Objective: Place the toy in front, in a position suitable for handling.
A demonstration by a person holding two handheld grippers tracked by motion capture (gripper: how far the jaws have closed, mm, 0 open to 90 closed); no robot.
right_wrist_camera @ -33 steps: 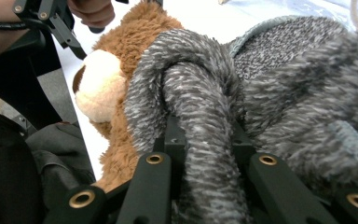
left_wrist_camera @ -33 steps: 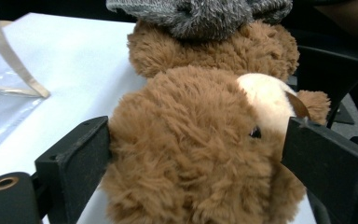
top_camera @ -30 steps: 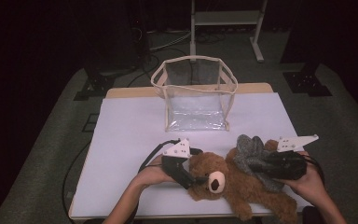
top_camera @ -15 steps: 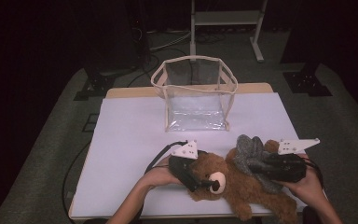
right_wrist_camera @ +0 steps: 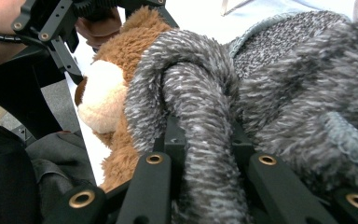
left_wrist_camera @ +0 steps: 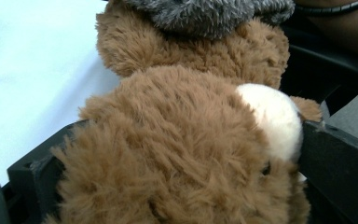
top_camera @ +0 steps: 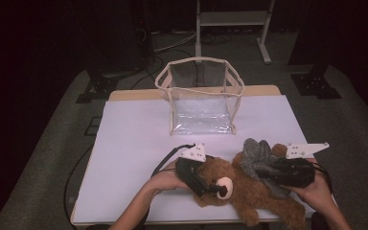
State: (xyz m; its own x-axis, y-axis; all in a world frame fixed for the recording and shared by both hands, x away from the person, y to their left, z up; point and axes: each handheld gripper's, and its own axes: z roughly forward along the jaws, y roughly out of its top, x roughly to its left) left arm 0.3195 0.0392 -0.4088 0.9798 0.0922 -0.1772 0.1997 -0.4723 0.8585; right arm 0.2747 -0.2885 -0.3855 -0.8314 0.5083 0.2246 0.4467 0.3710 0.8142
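**Bear and scarf gripped at the near edge**

One brown teddy bear [top_camera: 249, 191], one grey scarf [top_camera: 258, 158] and one clear bag [top_camera: 201, 96] are counted on the white worktop [top_camera: 134, 143]. The bag is seen upright in the high view, well beyond the bear. In the left gripper view, the left tongs [top_camera: 210, 186] are clamped on the bear's head. In the right gripper view, the right tongs [right_wrist_camera: 205, 154] are closed on a scarf fold.

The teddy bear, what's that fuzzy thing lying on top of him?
A grey knitted cloth lies on the brown teddy bear, pinched by the right gripper. It hides the bear's body underneath.
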